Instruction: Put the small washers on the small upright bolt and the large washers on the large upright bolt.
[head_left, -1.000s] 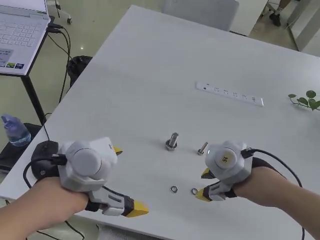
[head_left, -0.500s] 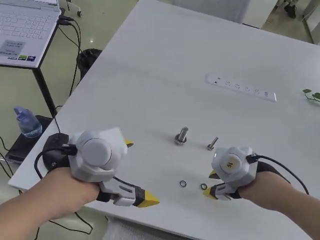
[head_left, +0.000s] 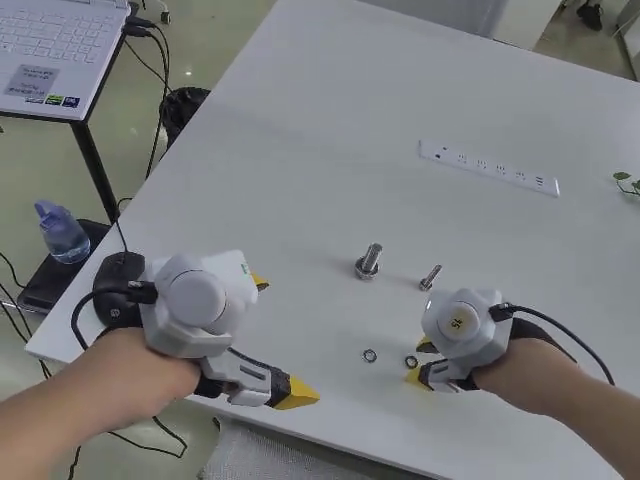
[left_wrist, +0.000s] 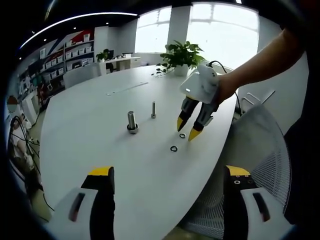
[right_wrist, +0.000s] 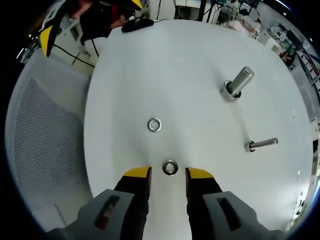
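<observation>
Fingers of the right gripper are sitting slightly apart, straddling one of two washers; the second washer is lying nearby. Beyond, one large bolt and one small bolt are standing upright. The left gripper is gaping wide, empty.

The right tool has been brought closer to the nearer washer. The washer is now seen just ahead of the gap between the yellow tips, and that gap appears narrowed.
</observation>
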